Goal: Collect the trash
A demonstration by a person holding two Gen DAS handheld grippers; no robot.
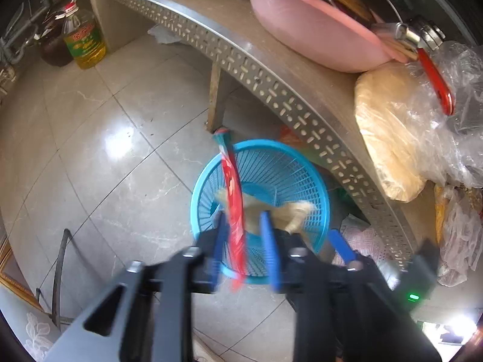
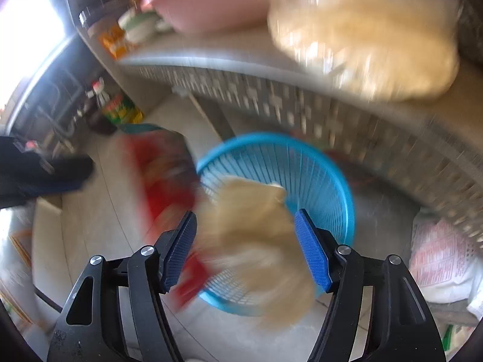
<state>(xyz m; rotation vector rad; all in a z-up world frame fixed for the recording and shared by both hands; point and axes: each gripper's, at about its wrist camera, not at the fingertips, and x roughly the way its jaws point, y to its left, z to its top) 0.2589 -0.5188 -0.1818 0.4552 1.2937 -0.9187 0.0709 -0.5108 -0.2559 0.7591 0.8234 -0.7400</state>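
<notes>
Landmark: blue mesh basket [image 1: 259, 211] on the floor, just beside the tabletop [image 1: 229, 30] edge.

Left tool [image 1: 244, 229] above the basket, fingers clenched on a red wrapper [image 1: 232, 187] held edge-on over the near rim.

Right tool [image 2: 246, 241] also above the basket, jaws spread wide; crumpled beige paper [image 2: 256, 226] sits between them, blurred, contact unclear.

Judgement: both items light, soft, crushable; wrapper slick film, so pinch mid-length. Paper best taken at its bulk.

Basket contents below: cannot tell.
</notes>
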